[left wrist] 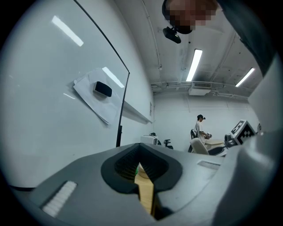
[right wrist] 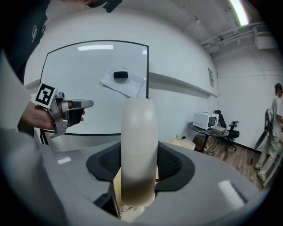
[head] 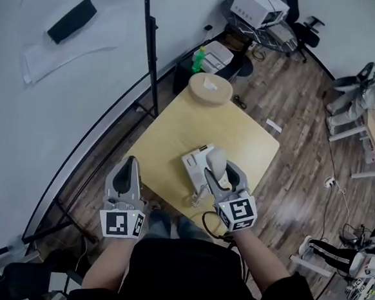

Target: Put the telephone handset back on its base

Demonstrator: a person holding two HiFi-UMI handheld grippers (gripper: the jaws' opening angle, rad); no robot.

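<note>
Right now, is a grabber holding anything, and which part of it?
The right gripper clamps the telephone handset by its sides, one end poking past the jaws. The left gripper holds nothing.

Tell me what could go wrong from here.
The right gripper clamps the handset near one end, so it may pivot in the pads while lowering. The cord runs over the near edge of the table beside the base and could tug it. The left gripper hangs shut off to the side, so nothing steadies that base.
</note>
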